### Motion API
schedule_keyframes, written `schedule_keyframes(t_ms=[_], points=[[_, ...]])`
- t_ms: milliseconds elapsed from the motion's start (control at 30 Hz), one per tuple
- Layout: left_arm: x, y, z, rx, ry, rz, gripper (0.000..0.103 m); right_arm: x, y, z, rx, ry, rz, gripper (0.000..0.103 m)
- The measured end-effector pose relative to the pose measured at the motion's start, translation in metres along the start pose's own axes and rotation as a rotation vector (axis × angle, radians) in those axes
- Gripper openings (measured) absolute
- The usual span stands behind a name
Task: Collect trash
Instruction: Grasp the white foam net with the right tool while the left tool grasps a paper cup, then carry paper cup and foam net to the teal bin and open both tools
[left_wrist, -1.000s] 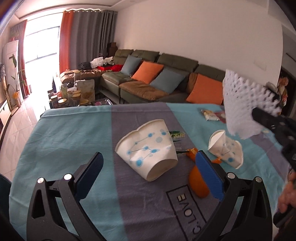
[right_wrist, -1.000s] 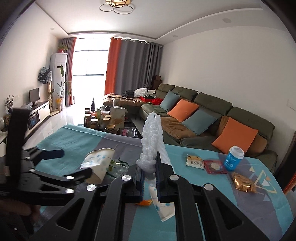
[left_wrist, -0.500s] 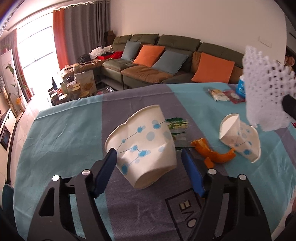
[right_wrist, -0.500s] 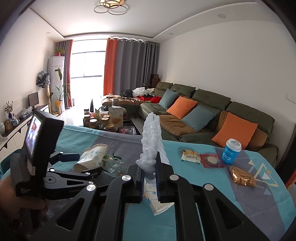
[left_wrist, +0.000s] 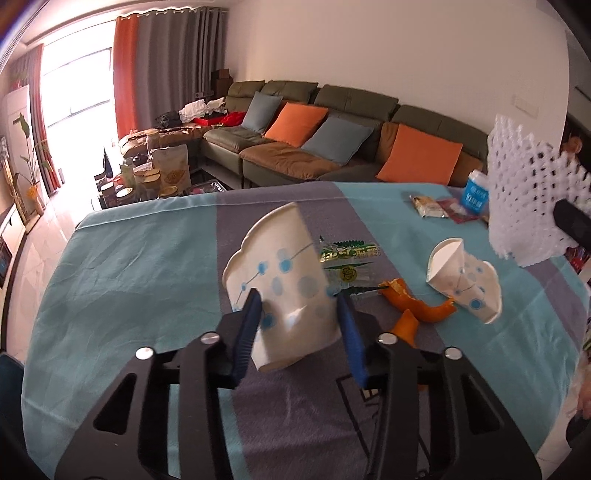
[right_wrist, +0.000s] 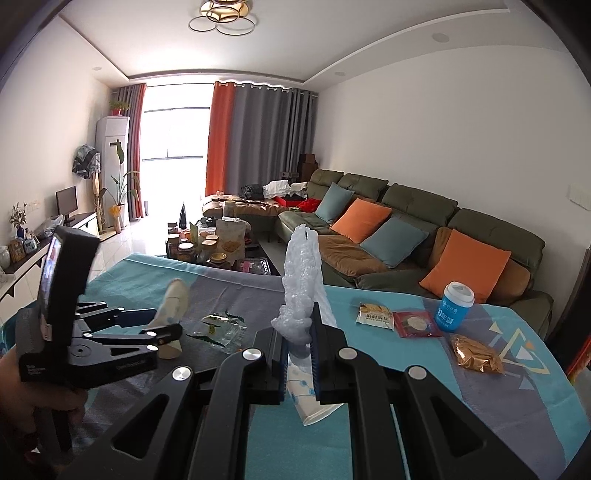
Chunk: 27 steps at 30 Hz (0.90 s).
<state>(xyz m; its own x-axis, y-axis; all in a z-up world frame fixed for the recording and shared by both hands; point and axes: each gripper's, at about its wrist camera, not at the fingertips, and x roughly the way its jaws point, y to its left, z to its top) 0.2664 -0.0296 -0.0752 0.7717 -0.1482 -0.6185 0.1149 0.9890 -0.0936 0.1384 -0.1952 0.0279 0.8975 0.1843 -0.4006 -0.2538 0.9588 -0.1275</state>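
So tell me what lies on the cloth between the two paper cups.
In the left wrist view, a clear green-printed wrapper and orange peel lie between the held paper cup and the crumpled paper cup.

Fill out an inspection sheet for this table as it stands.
Surface: table under a teal and grey cloth.
Job's things: paper cup tilted between the left pads; crushed cup and orange peel on the cloth; white foam net.
Clutter: green wrapper, snack packets, blue cup, gold packet.
Grippers: left gripper has just been closing, pads on the paper cup; right gripper shut on the foam net.
Cables: nothing seen.
Surroundings: sofa, curtains.
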Motion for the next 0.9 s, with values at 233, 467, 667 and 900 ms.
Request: schedule_keyframes(t_ms=[233, 467, 667, 900], points=[[-0.019, 0.023, -0.012, -0.077, -0.017, -0.049, 0.035, -0.008, 0.006, 0.001, -0.017, -0.014, 0.007, 0.009], [-0.045, 0.034, -0.016, -0.101, -0.073, -0.070, 0.035, -0.019, 0.015, 0.004, -0.037, -0.032, 0.009, 0.009], [-0.082, 0.046, -0.018, -0.114, -0.135, -0.054, 0.035, -0.028, 0.029, 0.010, -0.064, -0.058, 0.037, 0.009], [-0.145, 0.073, -0.023, -0.137, -0.234, 0.002, 0.035, -0.032, 0.057, 0.021, -0.102, -0.093, 0.098, 0.009]])
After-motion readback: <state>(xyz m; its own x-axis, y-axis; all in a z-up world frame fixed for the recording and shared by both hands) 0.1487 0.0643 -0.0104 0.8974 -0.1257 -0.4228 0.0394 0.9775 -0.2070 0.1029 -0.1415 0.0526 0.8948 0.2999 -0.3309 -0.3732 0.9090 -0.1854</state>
